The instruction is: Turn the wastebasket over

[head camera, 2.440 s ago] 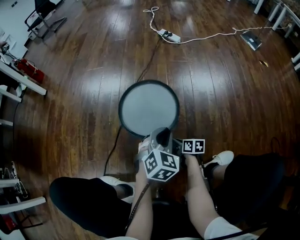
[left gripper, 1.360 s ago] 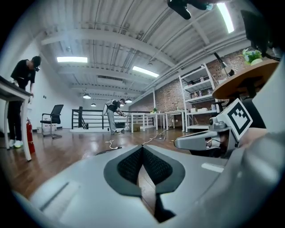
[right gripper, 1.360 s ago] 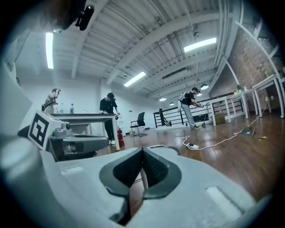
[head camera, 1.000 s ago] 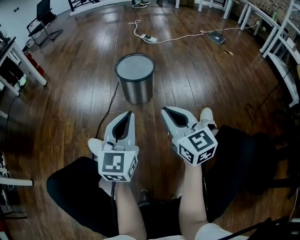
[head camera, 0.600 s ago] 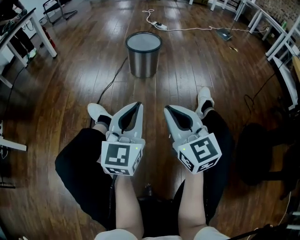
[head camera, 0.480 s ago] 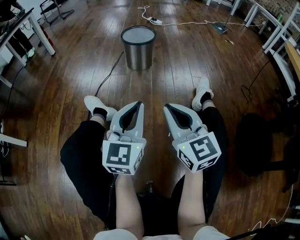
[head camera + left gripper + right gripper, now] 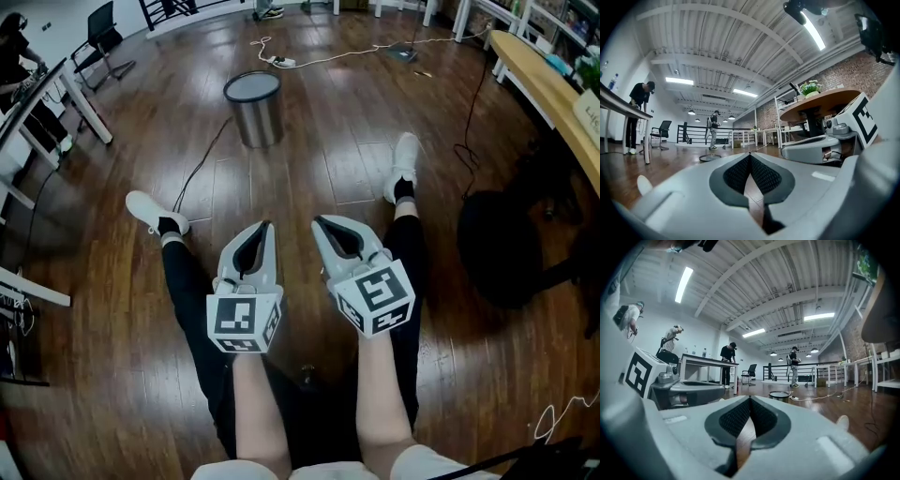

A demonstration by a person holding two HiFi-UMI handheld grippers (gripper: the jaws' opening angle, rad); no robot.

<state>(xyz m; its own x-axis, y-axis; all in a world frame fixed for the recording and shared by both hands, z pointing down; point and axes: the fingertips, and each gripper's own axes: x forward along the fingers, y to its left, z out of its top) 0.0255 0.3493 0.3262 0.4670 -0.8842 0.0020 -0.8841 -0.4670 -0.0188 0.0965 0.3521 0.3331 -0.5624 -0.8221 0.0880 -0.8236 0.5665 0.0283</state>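
The steel wastebasket (image 7: 253, 108) stands upright on the wooden floor far ahead, its top a grey disc inside a dark rim. It is small in the left gripper view (image 7: 710, 158) and the right gripper view (image 7: 779, 394). My left gripper (image 7: 266, 225) and right gripper (image 7: 319, 221) hang side by side over the person's outstretched legs, well short of the basket. Both point level toward it. Each one's jaws are shut with nothing between them, which also shows at the left gripper (image 7: 750, 153) and the right gripper (image 7: 750, 398).
A black cable (image 7: 202, 155) runs over the floor to the basket. A power strip with a white cord (image 7: 277, 61) lies beyond it. A wooden table (image 7: 548, 94) and a dark stool (image 7: 506, 248) are at the right, desks (image 7: 42, 108) at the left. People stand far off.
The wastebasket has shrunk and moved up and away in the head view as the person backed off from it. Both grippers stayed shut and side by side.
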